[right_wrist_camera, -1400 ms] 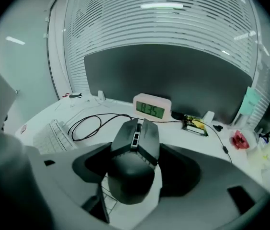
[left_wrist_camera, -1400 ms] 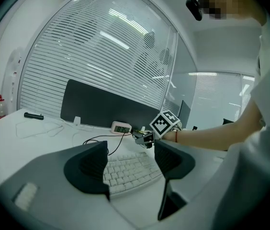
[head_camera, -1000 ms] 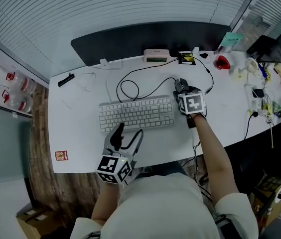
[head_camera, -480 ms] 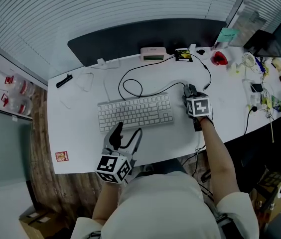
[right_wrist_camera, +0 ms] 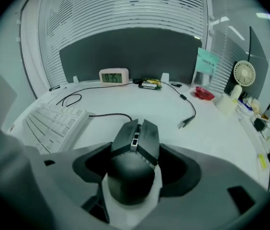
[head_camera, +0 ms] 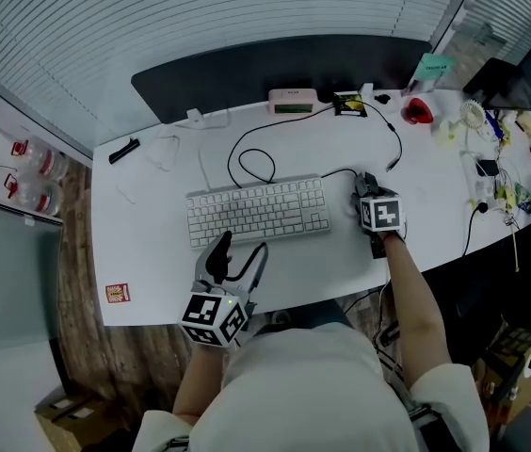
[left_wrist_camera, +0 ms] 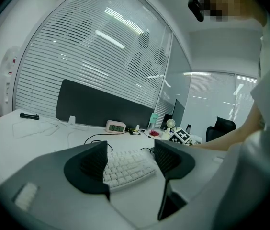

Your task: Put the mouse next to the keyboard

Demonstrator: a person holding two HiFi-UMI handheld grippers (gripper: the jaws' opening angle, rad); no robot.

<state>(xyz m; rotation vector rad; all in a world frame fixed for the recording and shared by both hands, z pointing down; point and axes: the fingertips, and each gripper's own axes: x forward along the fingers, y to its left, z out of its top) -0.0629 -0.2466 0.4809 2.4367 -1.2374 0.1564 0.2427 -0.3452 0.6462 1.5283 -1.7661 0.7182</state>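
Right gripper [right_wrist_camera: 134,166] shifted rightward, fingers [right_wrist_camera: 179,169] clamping mouse [right_wrist_camera: 135,140] beside keyboard [head_camera: 258,213]; left gripper [left_wrist_camera: 131,159] fingers [left_wrist_camera: 93,166] apart, empty; clock [right_wrist_camera: 114,76] reads 8:35.

In head view, right gripper [head_camera: 369,192] hides most of mouse [right_wrist_camera: 134,147].

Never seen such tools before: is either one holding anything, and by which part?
The right gripper holds the dark mouse by the two sides of its rear half. The left gripper is open and holds nothing.
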